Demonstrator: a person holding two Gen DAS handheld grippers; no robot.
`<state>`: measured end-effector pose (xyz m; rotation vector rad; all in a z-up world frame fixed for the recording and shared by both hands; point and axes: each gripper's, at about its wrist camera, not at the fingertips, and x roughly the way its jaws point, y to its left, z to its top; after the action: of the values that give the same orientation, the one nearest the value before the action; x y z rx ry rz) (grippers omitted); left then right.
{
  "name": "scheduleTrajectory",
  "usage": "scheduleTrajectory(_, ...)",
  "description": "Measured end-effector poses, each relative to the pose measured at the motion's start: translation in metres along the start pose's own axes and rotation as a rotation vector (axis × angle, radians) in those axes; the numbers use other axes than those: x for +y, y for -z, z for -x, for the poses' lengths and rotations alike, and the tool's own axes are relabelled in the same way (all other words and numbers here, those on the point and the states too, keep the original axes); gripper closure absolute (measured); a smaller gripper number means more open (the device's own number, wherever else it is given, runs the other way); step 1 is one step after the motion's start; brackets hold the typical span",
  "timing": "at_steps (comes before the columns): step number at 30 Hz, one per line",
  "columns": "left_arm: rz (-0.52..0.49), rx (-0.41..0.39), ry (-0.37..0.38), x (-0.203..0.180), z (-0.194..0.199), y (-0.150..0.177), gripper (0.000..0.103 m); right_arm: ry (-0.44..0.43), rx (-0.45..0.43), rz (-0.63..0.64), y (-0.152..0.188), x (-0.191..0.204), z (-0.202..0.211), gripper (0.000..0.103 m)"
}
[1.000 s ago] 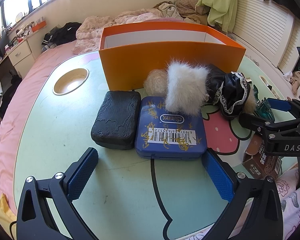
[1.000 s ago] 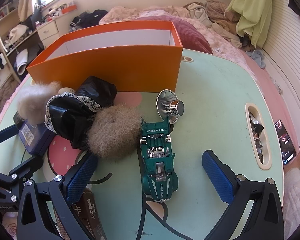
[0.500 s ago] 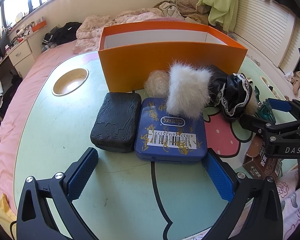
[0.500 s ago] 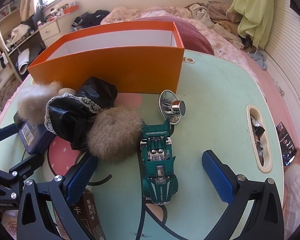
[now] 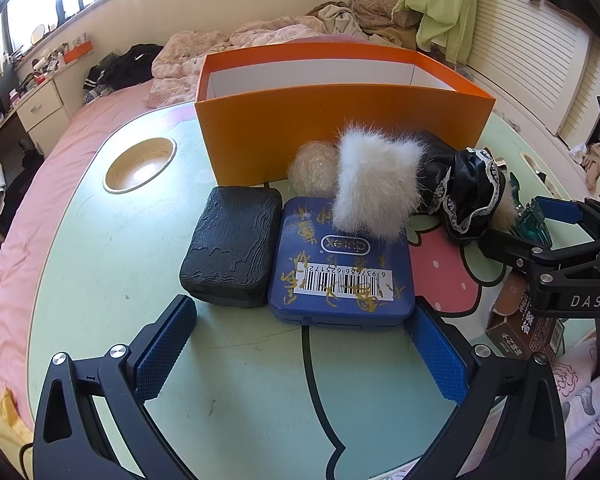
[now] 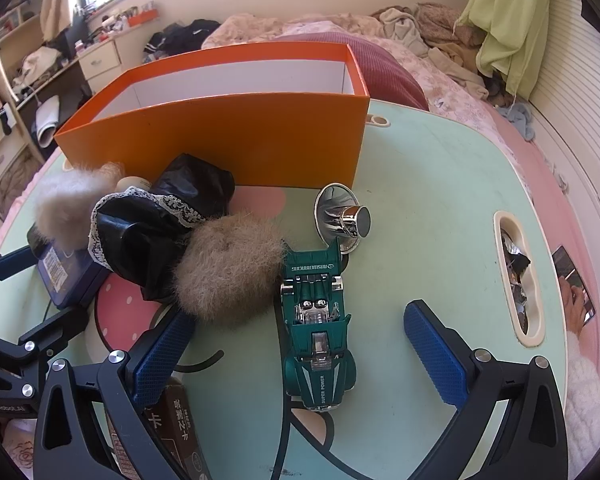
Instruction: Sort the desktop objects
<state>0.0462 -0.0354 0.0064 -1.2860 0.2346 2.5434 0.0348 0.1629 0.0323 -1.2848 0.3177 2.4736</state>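
An orange box (image 5: 340, 128) with a white inside stands open at the back of the mint-green table (image 5: 100, 264). In front of it lie a black textured case (image 5: 232, 248) and a blue tin (image 5: 340, 268) side by side. A white fur piece (image 5: 374, 188) rests on the tin's far edge. My left gripper (image 5: 300, 354) is open just short of the tin. In the right wrist view a green toy car (image 6: 318, 324) lies between the open fingers of my right gripper (image 6: 300, 354). A chrome funnel-shaped piece (image 6: 342, 216) lies beyond the car.
A black lace-trimmed cloth (image 6: 148, 228) and a tan fur ball (image 6: 228, 268) sit left of the car. A brown carton (image 6: 180, 428) lies at the near edge. The table has a round recess (image 5: 140, 164) and an oval slot (image 6: 516, 276). A person's hand holds a phone (image 6: 576, 284) at right.
Both grippers have edged slightly forward toward the objects. Nothing on the table has moved.
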Motion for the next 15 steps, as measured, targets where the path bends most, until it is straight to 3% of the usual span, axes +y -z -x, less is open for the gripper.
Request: scheduleTrajectory(15,-0.002,0.001,-0.002,-0.0002,-0.0004,0.0009,0.0,-0.002,0.001,-0.001,0.0001,0.001,-0.0008,0.0)
